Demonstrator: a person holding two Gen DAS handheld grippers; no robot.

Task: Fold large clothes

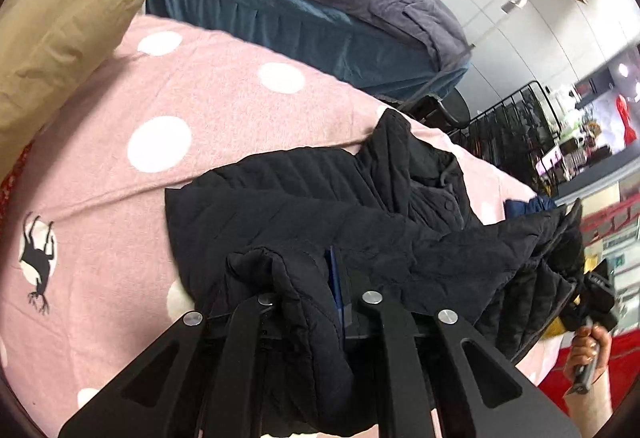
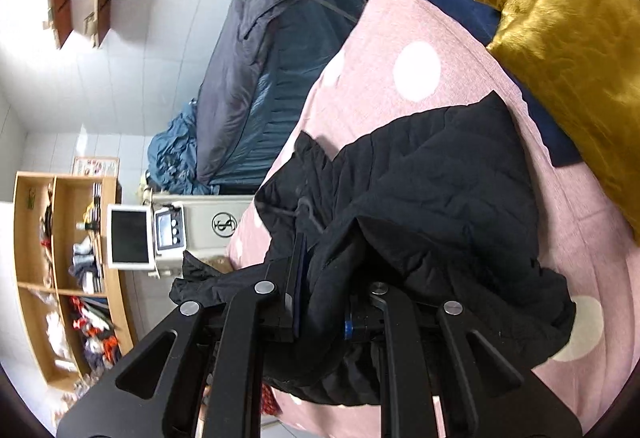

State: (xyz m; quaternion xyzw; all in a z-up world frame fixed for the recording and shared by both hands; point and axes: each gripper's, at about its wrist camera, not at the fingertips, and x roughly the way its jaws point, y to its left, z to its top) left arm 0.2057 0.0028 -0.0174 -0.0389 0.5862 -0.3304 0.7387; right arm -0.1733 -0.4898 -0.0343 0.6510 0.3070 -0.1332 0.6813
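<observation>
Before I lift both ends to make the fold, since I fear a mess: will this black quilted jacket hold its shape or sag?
Probably sag: the black quilted jacket already droops in soft folds between the left gripper and right gripper. Its padding looks puffy, so likely light for its bulk. The creased shell may slide on the pink dotted blanket rather than catch.

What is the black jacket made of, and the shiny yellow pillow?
The black jacket looks like thin, matte, padded cloth, maybe nylon or polyester: stitched lines cross it and it crumples softly in both grippers, left and right. The yellow pillow looks like satin or silk-like cloth: it gleams and shows a woven swirl pattern. I can't be sure of either.
</observation>
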